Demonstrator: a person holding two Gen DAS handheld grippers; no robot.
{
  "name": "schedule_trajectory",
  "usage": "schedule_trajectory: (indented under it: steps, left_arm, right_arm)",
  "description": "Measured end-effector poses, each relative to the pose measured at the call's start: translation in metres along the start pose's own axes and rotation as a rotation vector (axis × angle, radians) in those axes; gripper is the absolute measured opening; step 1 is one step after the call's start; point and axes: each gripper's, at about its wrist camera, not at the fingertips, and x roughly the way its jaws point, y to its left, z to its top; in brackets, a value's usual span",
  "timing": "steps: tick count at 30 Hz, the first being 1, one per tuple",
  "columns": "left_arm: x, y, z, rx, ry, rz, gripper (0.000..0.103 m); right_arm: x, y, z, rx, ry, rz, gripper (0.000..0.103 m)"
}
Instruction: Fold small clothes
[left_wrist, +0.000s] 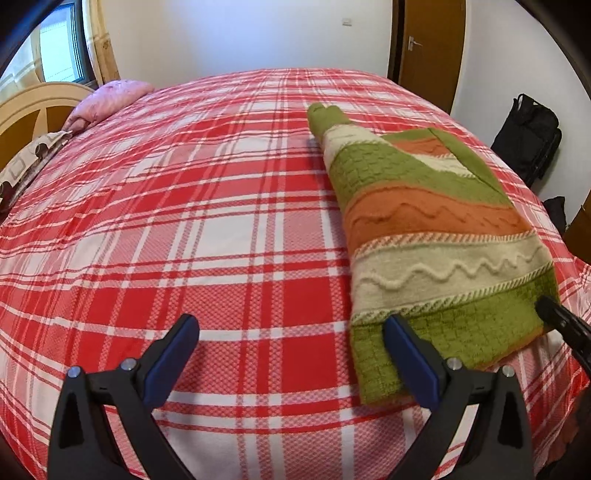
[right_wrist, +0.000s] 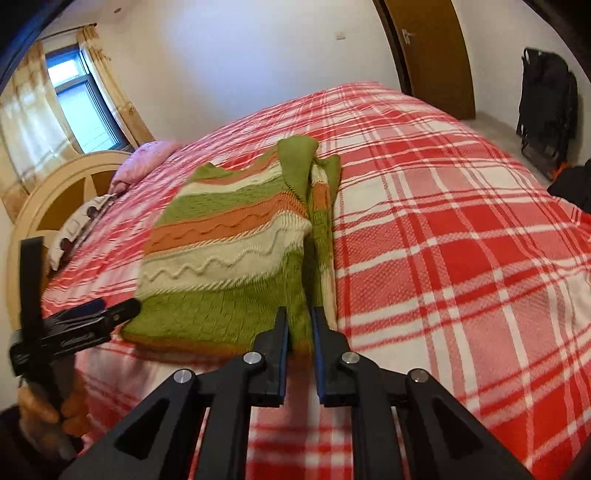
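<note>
A small knitted sweater (left_wrist: 436, 236) with green, orange and cream stripes lies partly folded on the red plaid bed (left_wrist: 184, 221). My left gripper (left_wrist: 291, 328) is open and empty, with its right finger over the sweater's near left corner. In the right wrist view my right gripper (right_wrist: 300, 314) is shut on the sweater's (right_wrist: 221, 251) near right edge, where the fabric bunches up between the blue pads. The left gripper also shows in the right wrist view (right_wrist: 107, 310) at the sweater's near left corner. The right gripper's tip shows in the left wrist view (left_wrist: 554, 310).
A pink pillow (left_wrist: 110, 99) and a cream headboard (left_wrist: 33, 107) are at the far left. A wooden door (left_wrist: 428, 40) stands behind the bed. Black bags (left_wrist: 532, 133) sit on the floor at the right. A window (right_wrist: 85, 96) is at the left.
</note>
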Motion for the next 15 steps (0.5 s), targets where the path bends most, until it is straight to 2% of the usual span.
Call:
schedule_trajectory:
  steps: [3,8,11,13,15]
  left_arm:
    - [-0.01,0.007,0.008,-0.007,-0.021,-0.016,0.102]
    - [-0.017,0.005,0.027,-0.012,-0.079,0.01,0.102]
    - [-0.01,0.002,0.037,-0.022,-0.087,0.018,0.102]
    - [-0.001,0.001,0.043,-0.045,-0.085,0.013,0.102]
    - [0.007,0.001,0.047,-0.07,-0.071,0.014,0.102]
  right_arm:
    - [-0.018,0.007,0.018,0.004,-0.087,-0.01,0.013]
    - [-0.003,0.039,0.057,-0.082,-0.123,-0.025,0.013]
    - [0.039,0.066,0.086,-0.152,-0.051,-0.007,0.013]
    - [0.072,0.078,0.099,-0.192,-0.013,-0.048,0.013]
    - [0.099,0.079,0.106,-0.202,0.033,-0.051,0.013]
